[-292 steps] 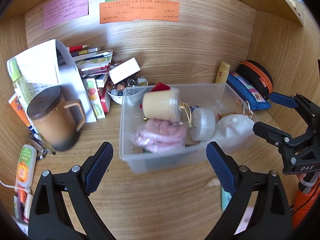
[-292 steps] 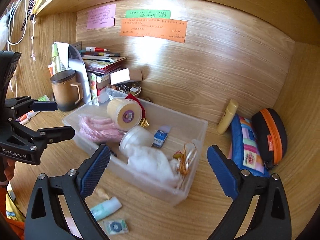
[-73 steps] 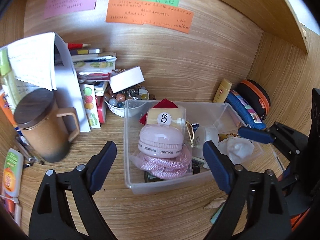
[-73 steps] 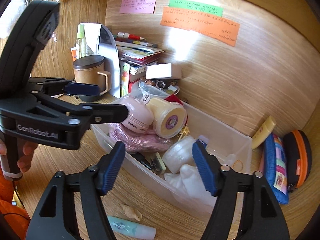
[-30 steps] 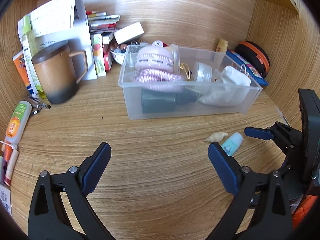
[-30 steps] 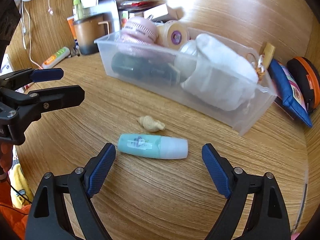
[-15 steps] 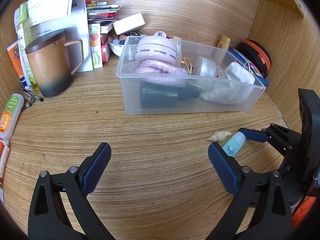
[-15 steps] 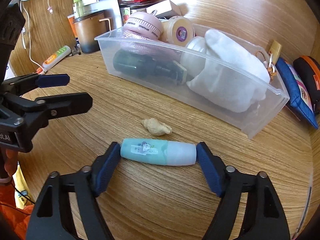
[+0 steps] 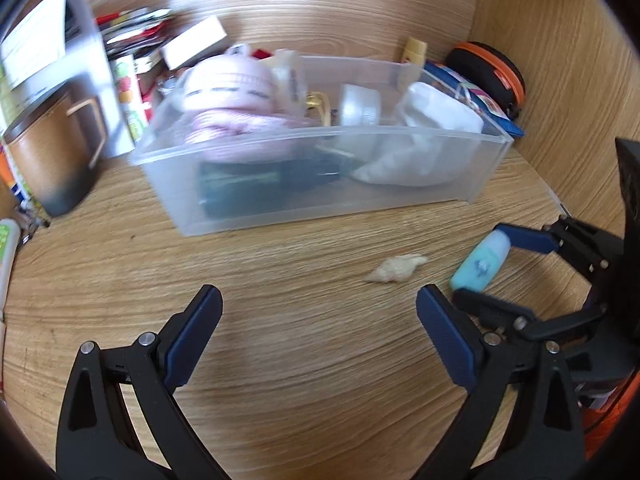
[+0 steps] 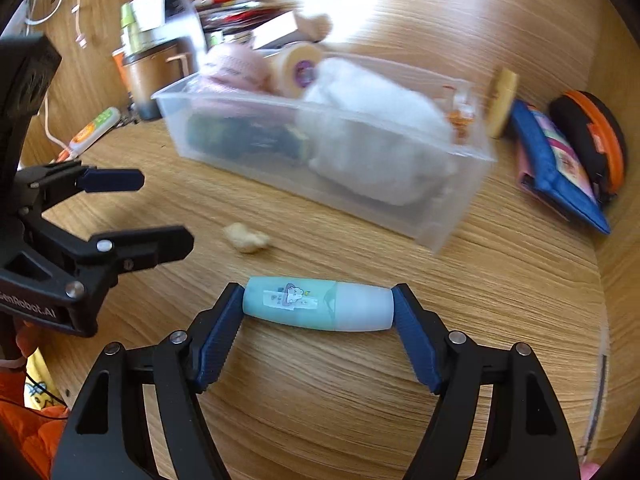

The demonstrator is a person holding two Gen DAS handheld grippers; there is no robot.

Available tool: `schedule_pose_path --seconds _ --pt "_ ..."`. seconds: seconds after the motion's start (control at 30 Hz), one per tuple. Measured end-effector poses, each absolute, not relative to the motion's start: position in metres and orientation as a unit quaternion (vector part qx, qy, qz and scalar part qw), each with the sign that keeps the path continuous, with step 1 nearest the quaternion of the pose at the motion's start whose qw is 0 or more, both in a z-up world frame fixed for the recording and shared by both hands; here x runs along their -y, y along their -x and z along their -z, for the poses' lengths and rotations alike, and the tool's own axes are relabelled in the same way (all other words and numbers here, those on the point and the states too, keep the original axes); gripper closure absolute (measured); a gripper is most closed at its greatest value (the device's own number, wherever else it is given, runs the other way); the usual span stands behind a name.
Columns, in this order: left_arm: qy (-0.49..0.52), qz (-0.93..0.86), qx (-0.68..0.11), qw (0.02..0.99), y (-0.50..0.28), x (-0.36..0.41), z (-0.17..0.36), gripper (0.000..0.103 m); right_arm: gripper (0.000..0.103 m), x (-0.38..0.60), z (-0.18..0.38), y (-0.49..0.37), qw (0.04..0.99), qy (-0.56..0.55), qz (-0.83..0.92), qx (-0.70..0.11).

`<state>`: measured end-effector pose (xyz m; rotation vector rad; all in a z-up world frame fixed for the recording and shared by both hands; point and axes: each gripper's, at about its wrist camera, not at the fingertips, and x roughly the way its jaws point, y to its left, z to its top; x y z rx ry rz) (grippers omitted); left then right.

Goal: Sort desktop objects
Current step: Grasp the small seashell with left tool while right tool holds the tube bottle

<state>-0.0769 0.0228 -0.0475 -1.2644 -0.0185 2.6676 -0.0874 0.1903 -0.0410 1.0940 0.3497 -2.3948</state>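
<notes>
Between my right gripper [image 10: 318, 312], its fingers clamped endwise on the teal tube [image 10: 318, 308] just above the tabletop [image 10: 500, 300], and the well-filled clear bin [image 10: 440, 224], a small shell [image 10: 246, 238] lay unsorted, while my left gripper [image 9: 318, 330] was spread empty.

Ahead of my hand-held gripper, a pale wood-grain tabletop [image 10: 500, 280] runs to a matching back wall [image 10: 420, 12] washed with bright light; a wooden side panel [image 9: 560, 60] closes my right.
</notes>
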Motion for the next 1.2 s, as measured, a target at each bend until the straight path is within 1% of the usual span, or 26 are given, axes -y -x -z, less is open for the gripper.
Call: schedule_pose_path --seconds 0.23,0.27,0.33,0.37,0.4,0.47,0.63,0.67,0.73,0.8,1.03,1.1,1.2 --pt "0.428 -0.898 -0.027 0.1 0.084 -0.045 0.053 0.004 0.032 -0.226 0.03 0.095 0.214 -0.389 0.891 -0.094" --pt "0.431 -0.896 -0.031 0.101 0.085 -0.047 0.053 0.006 0.032 -0.23 0.029 0.095 0.213 -0.386 0.893 -0.09" --pt "0.435 -0.894 -0.033 0.105 0.088 -0.049 0.054 0.014 0.032 -0.236 0.027 0.096 0.215 -0.383 0.894 -0.084" --pt "0.439 -0.891 -0.034 0.108 0.089 -0.052 0.055 0.023 0.032 -0.239 0.027 0.095 0.215 -0.381 0.895 -0.082" --pt "0.443 -0.889 -0.034 0.109 0.09 -0.053 0.056 0.028 0.032 -0.239 0.026 0.096 0.217 -0.38 0.896 -0.081" --pt "0.447 -0.887 -0.037 0.108 0.093 -0.056 0.059 0.034 0.032 -0.24 0.026 0.097 0.22 -0.377 0.896 -0.08" --pt "0.446 -0.887 -0.05 0.111 0.091 -0.063 0.06 0.042 0.032 -0.239 0.023 0.1 0.229 -0.371 0.896 -0.08" --pt "0.443 -0.888 -0.051 0.11 0.091 -0.063 0.06 0.048 0.032 -0.238 0.022 0.1 0.231 -0.369 0.896 -0.082" --pt "0.44 -0.89 -0.051 0.11 0.091 -0.064 0.06 0.052 0.032 -0.236 0.021 0.1 0.236 -0.366 0.896 -0.084" --pt "0.434 -0.892 -0.056 0.113 0.091 -0.065 0.06 0.059 0.032 -0.235 0.02 0.1 0.239 -0.364 0.896 -0.086" --pt "0.43 -0.892 -0.061 0.123 0.091 -0.068 0.059 0.073 0.032 -0.229 0.018 0.1 0.247 -0.364 0.894 -0.084" --pt "0.431 -0.891 -0.049 0.134 0.091 -0.066 0.059 0.08 0.032 -0.228 0.018 0.1 0.247 -0.364 0.894 -0.085" --pt "0.431 -0.891 -0.044 0.14 0.091 -0.062 0.058 0.082 0.032 -0.227 0.018 0.099 0.247 -0.365 0.893 -0.087"
